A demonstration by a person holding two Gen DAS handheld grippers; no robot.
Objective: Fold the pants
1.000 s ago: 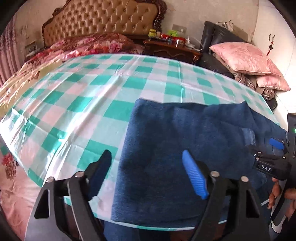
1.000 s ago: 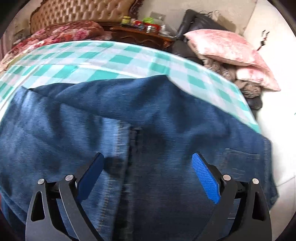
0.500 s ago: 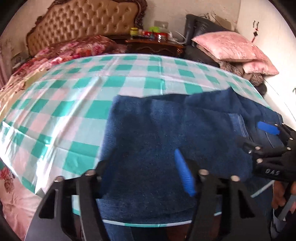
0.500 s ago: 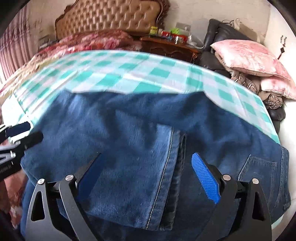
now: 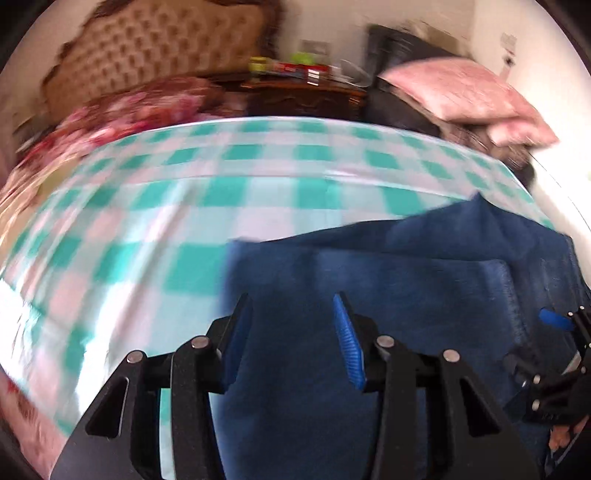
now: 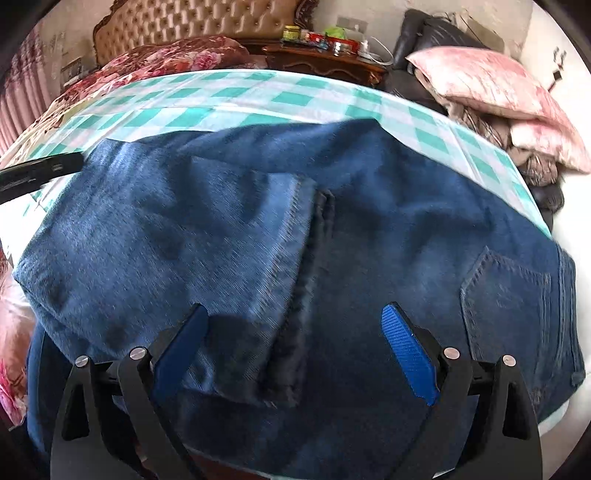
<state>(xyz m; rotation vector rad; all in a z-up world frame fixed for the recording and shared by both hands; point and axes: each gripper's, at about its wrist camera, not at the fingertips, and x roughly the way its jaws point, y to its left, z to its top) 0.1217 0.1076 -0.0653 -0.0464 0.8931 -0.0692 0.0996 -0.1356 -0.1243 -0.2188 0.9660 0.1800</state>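
Observation:
Dark blue jeans [image 6: 369, 229] lie folded on the table, the leg hems [image 6: 295, 266] laid over the seat, with a back pocket [image 6: 506, 295] at the right. In the blurred left wrist view the jeans [image 5: 369, 280] fill the lower right. My left gripper [image 5: 291, 332] hovers over the jeans' left folded edge, its jaws partly apart with nothing between them. My right gripper [image 6: 295, 350] is wide open and empty just above the hems; it also shows in the left wrist view [image 5: 554, 354] at the right edge. The left gripper's finger [image 6: 40, 170] pokes in at the left of the right wrist view.
The table carries a green-and-white checked cloth [image 5: 184, 206]. Behind it stand a bed with a floral quilt [image 6: 166, 59] and tufted headboard [image 6: 192, 26], a dark nightstand [image 6: 325, 59] with jars, and pink pillows [image 6: 487, 85] on a dark chair at the right.
My left gripper's jaws have narrowed and it has swung right over the jeans' folded edge. My right gripper stayed wide open and drew back slightly from the hems.

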